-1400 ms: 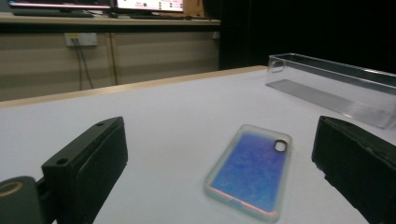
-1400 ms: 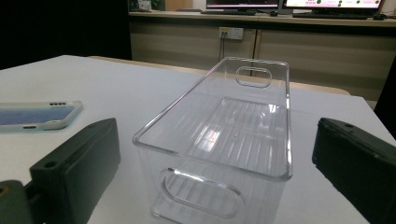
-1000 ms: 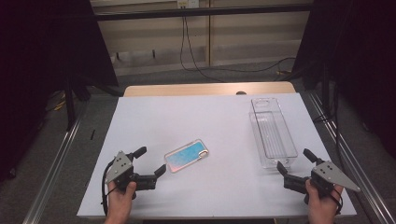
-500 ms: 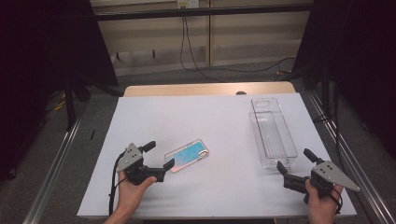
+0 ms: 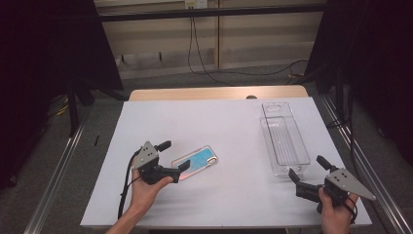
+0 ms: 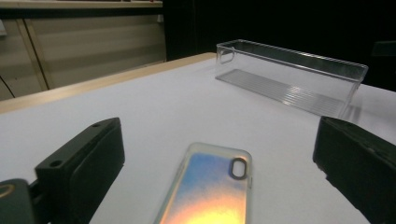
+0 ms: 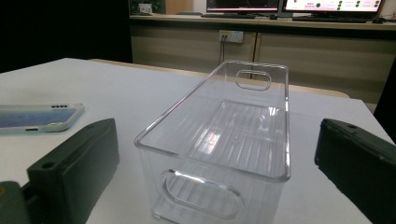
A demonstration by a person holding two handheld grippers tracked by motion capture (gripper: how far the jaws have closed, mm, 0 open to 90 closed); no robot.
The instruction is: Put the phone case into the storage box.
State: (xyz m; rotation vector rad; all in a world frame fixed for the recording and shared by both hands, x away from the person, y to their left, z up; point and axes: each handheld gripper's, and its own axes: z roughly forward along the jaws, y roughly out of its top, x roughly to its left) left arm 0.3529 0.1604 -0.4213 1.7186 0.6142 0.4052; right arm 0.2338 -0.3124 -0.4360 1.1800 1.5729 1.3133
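A phone case [image 5: 197, 162] with an iridescent blue-to-orange back lies flat on the white table top [image 5: 234, 117], left of centre. My left gripper [image 5: 175, 155] is open at its near-left end, one jaw on each side. In the left gripper view the case [image 6: 210, 186] lies between the wide-set jaws, which have just closed slightly and are clear of it. A clear plastic bin [image 5: 285, 139] stands empty at the right. My right gripper [image 5: 307, 166] is open just short of the bin's near end [image 7: 224, 130], nothing between its jaws.
The bin [image 6: 289, 79] has cut-out handles at both short ends. The white sheet ends at a wooden strip [image 5: 219, 93] along the far edge. Metal rails run beside the table, with dark floor and cables behind.
The left hand has slid its gripper to the right, up to the phone case, so the jaws now flank the case's near end. The right gripper, case and bin have not moved.
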